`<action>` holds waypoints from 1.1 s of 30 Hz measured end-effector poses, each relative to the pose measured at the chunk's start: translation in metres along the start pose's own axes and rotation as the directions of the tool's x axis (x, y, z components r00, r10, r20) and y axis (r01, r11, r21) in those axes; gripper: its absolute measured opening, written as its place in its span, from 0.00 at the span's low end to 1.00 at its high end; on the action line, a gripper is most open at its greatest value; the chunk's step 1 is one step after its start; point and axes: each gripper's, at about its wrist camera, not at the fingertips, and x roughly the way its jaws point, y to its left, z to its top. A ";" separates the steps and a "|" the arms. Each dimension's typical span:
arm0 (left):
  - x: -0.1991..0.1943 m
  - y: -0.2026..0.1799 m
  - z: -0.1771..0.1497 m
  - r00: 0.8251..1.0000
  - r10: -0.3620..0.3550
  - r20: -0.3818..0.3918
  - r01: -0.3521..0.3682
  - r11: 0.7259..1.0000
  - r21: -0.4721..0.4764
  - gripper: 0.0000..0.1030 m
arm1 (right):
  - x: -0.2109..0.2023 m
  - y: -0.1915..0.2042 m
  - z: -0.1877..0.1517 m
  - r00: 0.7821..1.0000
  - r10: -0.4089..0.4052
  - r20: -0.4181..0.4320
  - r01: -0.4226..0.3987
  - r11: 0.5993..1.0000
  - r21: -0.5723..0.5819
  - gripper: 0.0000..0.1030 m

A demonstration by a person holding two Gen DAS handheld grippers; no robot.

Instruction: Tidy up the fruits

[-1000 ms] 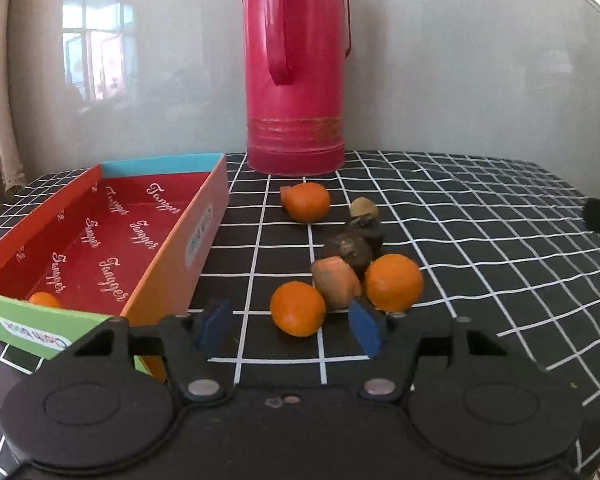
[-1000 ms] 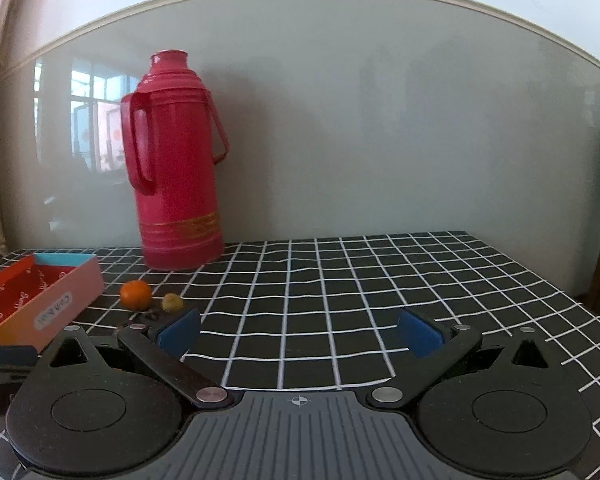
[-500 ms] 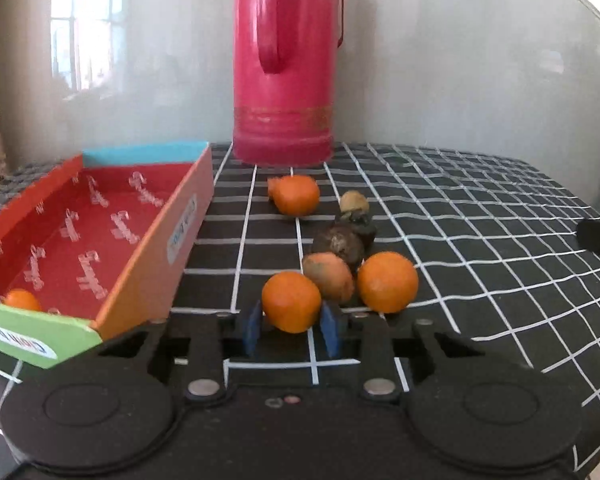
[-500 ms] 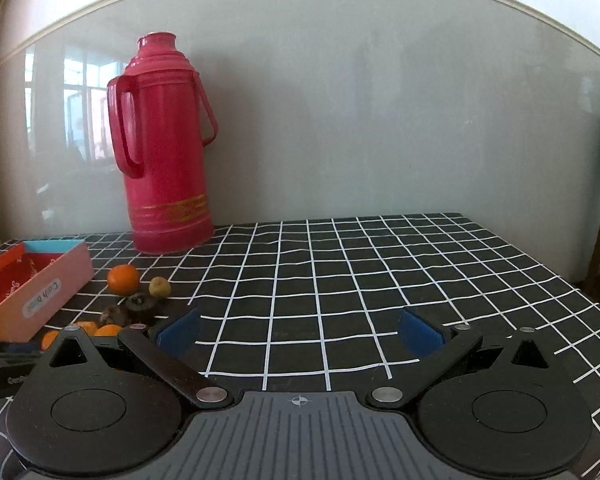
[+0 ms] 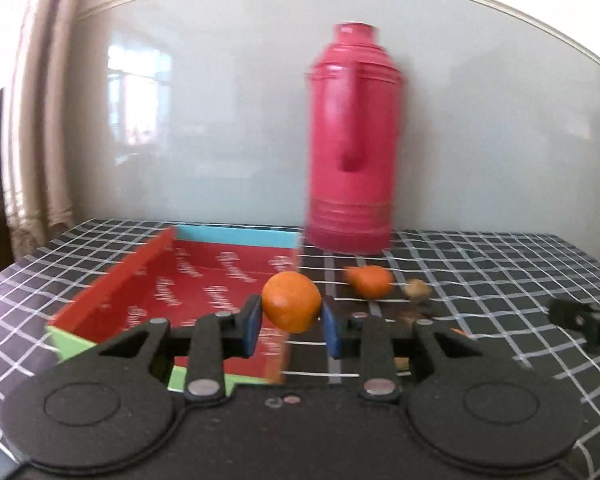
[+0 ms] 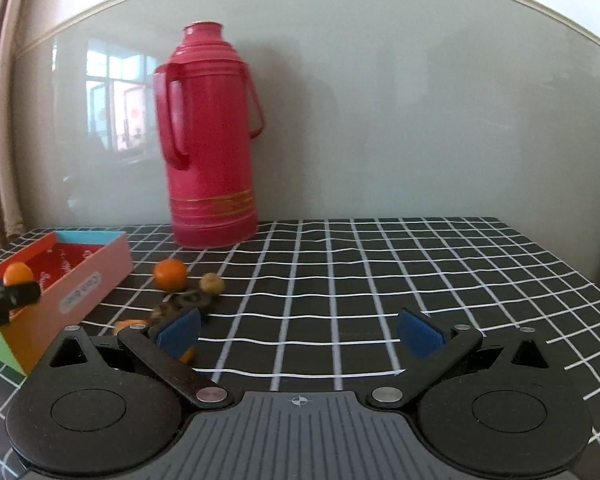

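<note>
A box (image 6: 80, 280) is set near the left edge of the tabletop (image 6: 420, 272). A flask (image 6: 212, 144) is stood at the back edge, right of the box. Loose fruits (image 6: 171, 274) are scattered before the flask, beside the box.

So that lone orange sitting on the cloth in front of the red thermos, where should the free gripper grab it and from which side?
Grip the lone orange across its widest middle, coming down from above with the right gripper open. It is round, so any opposite pair of sides works, but the small tan fruit sits close on one side and the box on the other; a top approach avoids both.
</note>
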 end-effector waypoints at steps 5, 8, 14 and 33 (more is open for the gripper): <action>0.013 0.030 0.002 0.998 0.047 -0.041 -0.048 0.998 -0.039 0.25 | 0.005 0.021 -0.001 1.000 0.028 -0.004 -0.029 0.999 -0.043 1.00; 0.012 0.036 0.000 0.995 0.087 -0.043 -0.088 0.996 -0.033 0.77 | 0.008 0.030 -0.001 0.999 0.035 -0.008 -0.036 0.997 -0.066 1.00; 0.004 0.039 0.000 0.993 0.118 0.006 -0.118 0.993 -0.017 0.86 | 0.012 0.039 0.000 0.998 0.068 -0.017 -0.069 0.996 -0.058 1.00; -0.003 0.058 -0.003 0.990 0.143 -0.009 -0.144 0.989 -0.042 0.93 | 0.016 0.071 -0.004 0.988 0.154 -0.021 -0.156 0.982 -0.108 1.00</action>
